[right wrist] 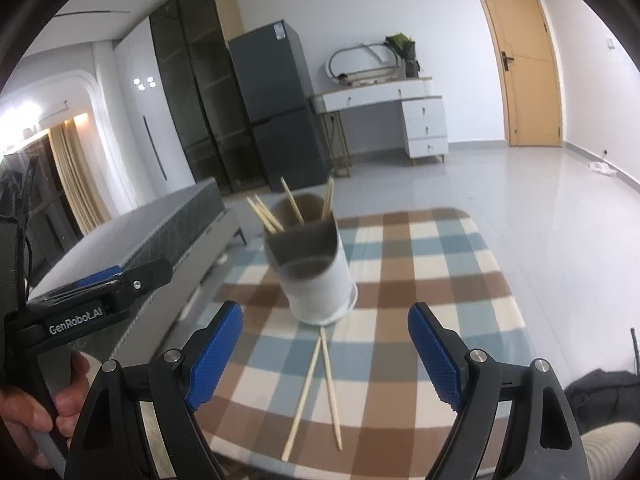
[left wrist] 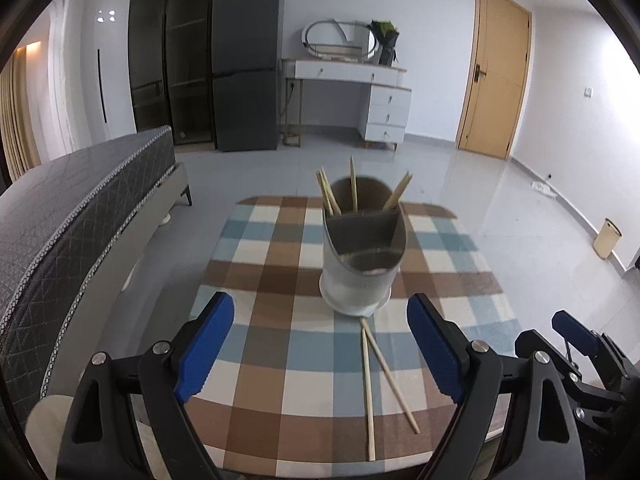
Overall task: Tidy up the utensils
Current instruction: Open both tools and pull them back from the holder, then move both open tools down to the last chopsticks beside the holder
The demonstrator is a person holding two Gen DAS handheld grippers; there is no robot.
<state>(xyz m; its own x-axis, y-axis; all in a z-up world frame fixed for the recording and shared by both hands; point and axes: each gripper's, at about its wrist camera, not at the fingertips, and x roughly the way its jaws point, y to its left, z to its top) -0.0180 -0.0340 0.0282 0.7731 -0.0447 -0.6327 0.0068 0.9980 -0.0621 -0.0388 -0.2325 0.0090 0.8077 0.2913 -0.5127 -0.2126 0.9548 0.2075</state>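
Checked cloth is covering the table (left wrist: 280, 392) under both cameras. I am holding the left gripper (left wrist: 320, 354) and right gripper (right wrist: 325, 354) with jaws released and empty. Two chopsticks (left wrist: 370, 380) are lying crossed just near of the white holder (left wrist: 362, 276), long axes running near to far, far ends touching its base. I am judging it best to be straddling one stick across its axis, clear of the crossing.
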